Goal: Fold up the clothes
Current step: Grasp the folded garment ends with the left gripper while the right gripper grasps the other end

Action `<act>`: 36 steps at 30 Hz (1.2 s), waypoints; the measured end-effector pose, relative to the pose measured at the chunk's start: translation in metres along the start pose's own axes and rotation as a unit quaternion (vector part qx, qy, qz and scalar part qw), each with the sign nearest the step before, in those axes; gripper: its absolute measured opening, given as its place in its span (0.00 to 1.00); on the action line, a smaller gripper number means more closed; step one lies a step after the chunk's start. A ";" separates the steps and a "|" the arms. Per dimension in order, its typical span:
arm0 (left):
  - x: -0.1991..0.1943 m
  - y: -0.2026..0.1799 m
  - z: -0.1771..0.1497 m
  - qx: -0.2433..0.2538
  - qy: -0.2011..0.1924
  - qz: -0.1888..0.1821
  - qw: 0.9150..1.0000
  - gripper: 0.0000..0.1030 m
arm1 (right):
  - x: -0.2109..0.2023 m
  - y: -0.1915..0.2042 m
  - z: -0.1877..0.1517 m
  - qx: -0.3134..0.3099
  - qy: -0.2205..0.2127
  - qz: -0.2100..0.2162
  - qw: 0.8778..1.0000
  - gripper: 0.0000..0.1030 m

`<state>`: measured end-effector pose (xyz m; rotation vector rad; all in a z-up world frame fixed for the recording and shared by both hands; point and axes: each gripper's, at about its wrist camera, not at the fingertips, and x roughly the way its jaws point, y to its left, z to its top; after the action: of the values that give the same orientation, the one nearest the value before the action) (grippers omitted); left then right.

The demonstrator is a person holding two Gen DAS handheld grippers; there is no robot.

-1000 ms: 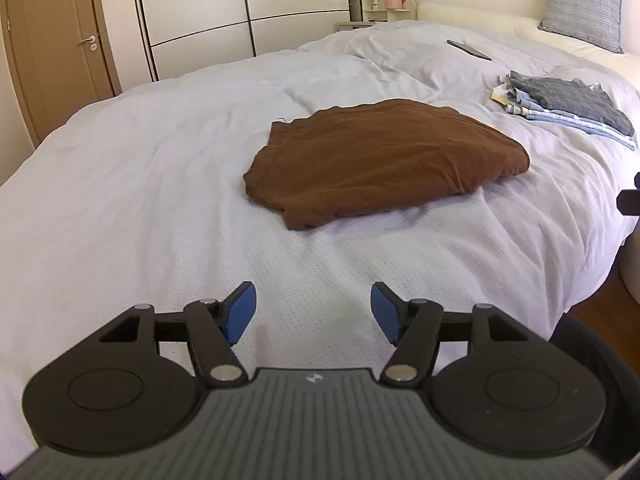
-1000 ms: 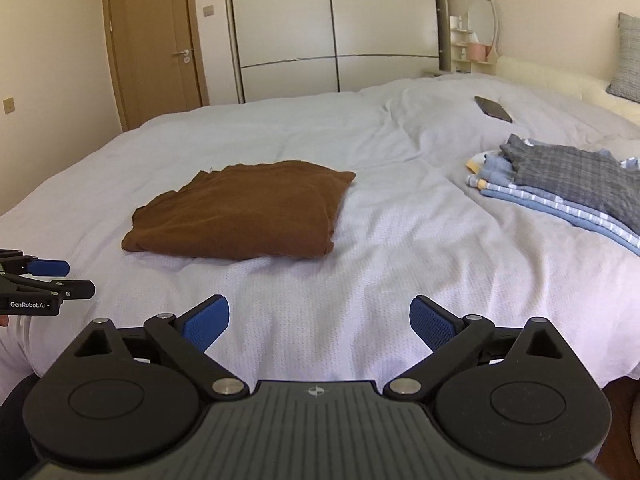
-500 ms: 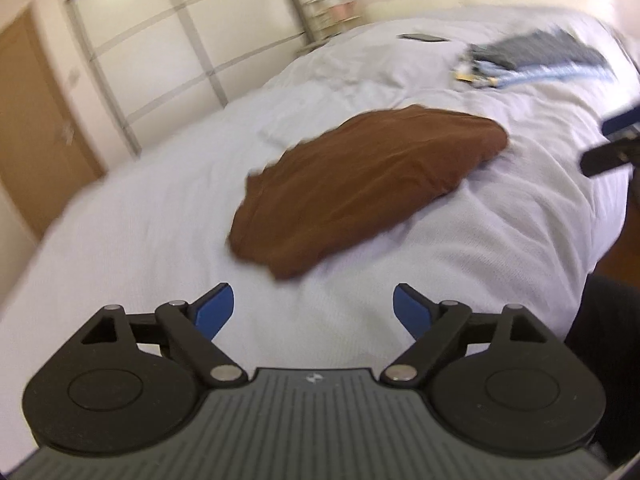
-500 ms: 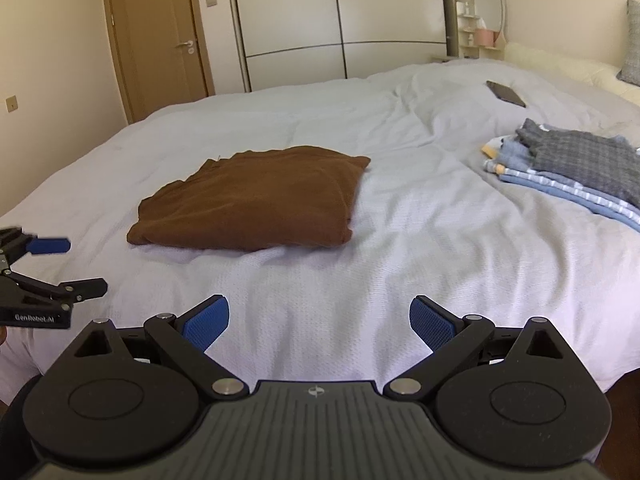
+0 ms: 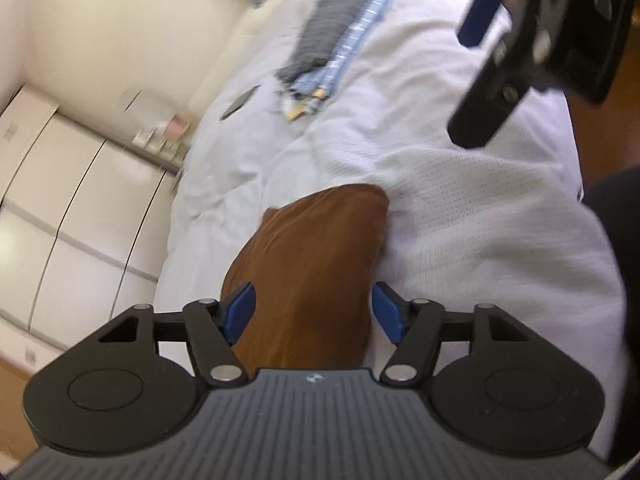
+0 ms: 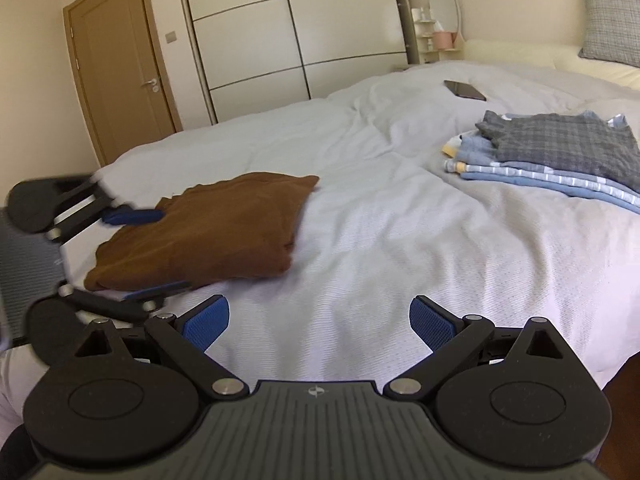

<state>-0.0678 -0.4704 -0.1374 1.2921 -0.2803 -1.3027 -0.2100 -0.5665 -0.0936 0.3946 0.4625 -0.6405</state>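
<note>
A folded brown garment (image 6: 212, 224) lies on the white bed (image 6: 380, 248); it also shows in the left wrist view (image 5: 312, 276). My left gripper (image 5: 314, 314) is open and rolled sideways, its blue pads on either side of the garment's near end, one above and one below, as the right wrist view (image 6: 144, 252) shows. My right gripper (image 6: 320, 324) is open and empty, above bare sheet to the right of the garment. It appears in the left wrist view (image 5: 516, 40) at the top right.
A stack of folded clothes (image 6: 560, 156), grey plaid on top of blue striped ones, lies at the right of the bed. A dark phone (image 6: 464, 90) lies farther back. A wardrobe (image 6: 292, 36) and door (image 6: 120, 76) stand behind. The bed's edge is near me.
My left gripper has rolled sideways and moved in to the brown garment's left end, its open pads now around that end. My right gripper has come a little closer over the sheet.
</note>
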 end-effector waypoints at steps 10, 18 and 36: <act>0.018 0.015 -0.004 -0.080 -0.005 -0.028 0.996 0.34 | 0.019 -0.017 -0.001 0.012 0.009 0.003 1.000 0.96; -0.031 0.036 -0.060 -0.159 0.031 0.010 0.987 0.62 | 0.022 0.032 -0.002 -0.183 -0.004 0.035 0.982 0.85; 0.013 0.031 -0.101 -0.030 0.057 0.026 0.998 0.15 | 0.120 0.131 -0.031 -0.663 -0.031 -0.018 0.748 0.60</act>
<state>0.0311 -0.4346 -0.1543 1.2941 -0.1919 -1.1805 -0.0498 -0.5121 -0.1550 -1.0080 0.7465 -0.2266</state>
